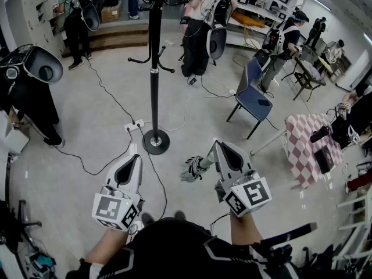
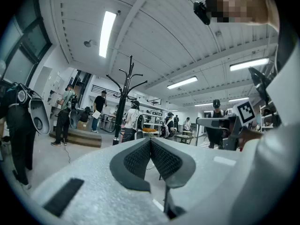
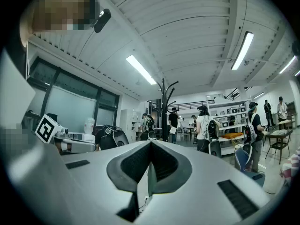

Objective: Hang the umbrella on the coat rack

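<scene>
black coat rack [image 1: 154, 68] upper centre of frame. my right gripper [image 1: 218, 149] clamped on umbrella [image 1: 194, 168], seemingly by strap [image 3: 149, 170], lower centre. left gripper [image 1: 133, 158] closed, empty. lift strap above hook [image 1: 166, 69], approach slow, avoid swing.

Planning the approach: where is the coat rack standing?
In the head view, the black coat rack stands on the floor ahead, left of centre, its round base beside a white power strip.

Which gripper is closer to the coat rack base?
Left. The left gripper is just left of the coat rack base; the right gripper, holding the umbrella, is farther to its right.
</scene>
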`<action>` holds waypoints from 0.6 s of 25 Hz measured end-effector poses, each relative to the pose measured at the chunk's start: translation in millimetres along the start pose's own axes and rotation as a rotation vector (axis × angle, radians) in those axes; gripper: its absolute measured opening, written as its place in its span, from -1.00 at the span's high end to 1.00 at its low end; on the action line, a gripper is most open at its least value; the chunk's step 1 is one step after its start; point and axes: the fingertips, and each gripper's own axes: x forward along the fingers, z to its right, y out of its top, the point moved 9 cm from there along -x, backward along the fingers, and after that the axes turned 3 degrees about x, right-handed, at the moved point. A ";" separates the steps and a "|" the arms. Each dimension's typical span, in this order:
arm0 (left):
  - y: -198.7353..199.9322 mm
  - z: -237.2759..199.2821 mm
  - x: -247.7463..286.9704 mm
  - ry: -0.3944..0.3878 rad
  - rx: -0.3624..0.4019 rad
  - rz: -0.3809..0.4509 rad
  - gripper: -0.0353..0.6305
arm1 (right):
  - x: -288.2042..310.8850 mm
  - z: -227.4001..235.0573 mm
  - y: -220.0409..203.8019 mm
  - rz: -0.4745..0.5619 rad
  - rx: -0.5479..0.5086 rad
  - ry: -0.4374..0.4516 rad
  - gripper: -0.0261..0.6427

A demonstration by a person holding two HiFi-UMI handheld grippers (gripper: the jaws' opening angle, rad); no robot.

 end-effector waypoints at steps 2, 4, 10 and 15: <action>-1.4 0.0 -0.5 -0.004 -0.001 -0.002 0.86 | -0.7 -1.0 -1.1 0.001 -0.002 0.000 0.90; -1.8 0.2 -1.1 -0.008 -0.002 -0.005 0.86 | -1.0 -2.3 -1.0 0.001 -0.005 0.001 0.90; -2.5 1.2 -2.7 -0.017 0.002 -0.004 0.86 | -4.0 -3.1 -1.7 0.006 -0.006 -0.005 0.90; -1.5 -2.2 -4.3 -0.032 0.003 -0.006 0.86 | -3.4 -8.0 1.1 0.014 0.007 -0.001 0.90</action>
